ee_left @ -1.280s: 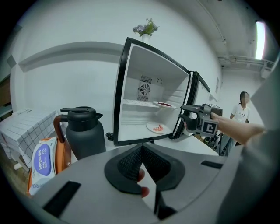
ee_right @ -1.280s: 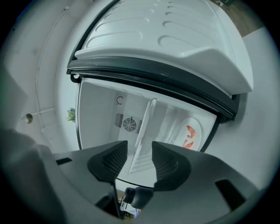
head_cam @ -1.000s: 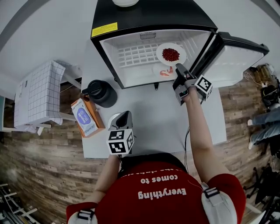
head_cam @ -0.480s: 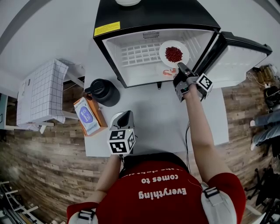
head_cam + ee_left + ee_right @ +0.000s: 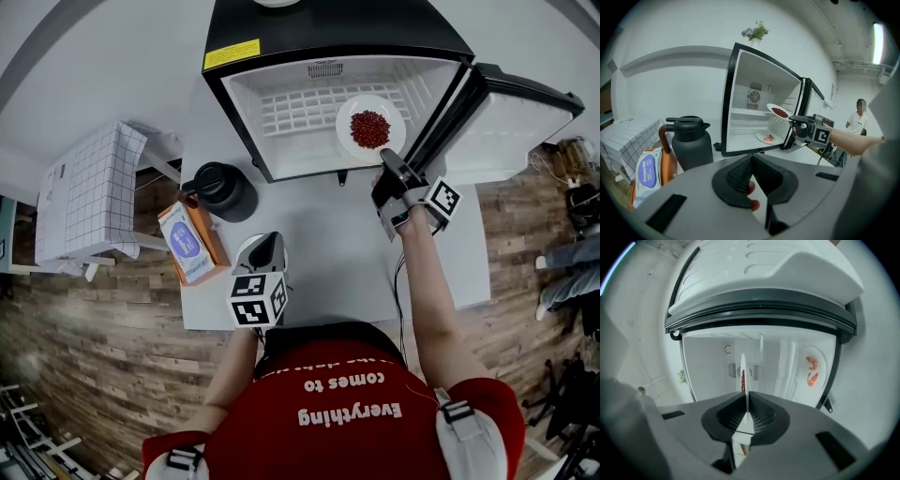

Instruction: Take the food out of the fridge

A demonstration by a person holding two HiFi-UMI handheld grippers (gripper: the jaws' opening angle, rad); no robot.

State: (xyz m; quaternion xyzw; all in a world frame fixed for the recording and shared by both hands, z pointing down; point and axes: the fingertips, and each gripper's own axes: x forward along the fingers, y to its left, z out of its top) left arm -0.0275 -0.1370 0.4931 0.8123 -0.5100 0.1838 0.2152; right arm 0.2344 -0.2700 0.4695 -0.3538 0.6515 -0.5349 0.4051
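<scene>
Two right gripper (image 5: 387, 161) fingers (image 5: 761, 417), arm outstretched, are closing on plate (image 5: 345, 122).

Two plates (image 5: 778, 111) (image 5: 765, 138) — one fridge (image 5: 281, 37), one jug (image 5: 223, 192), one pack of wipes (image 5: 187, 246).

"Everything comes to" on the red shirt (image 5: 347, 394)

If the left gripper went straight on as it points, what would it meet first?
Likely the bare white table top, since the left gripper tilts downward; otherwise the open black mini fridge's lower edge.
</scene>
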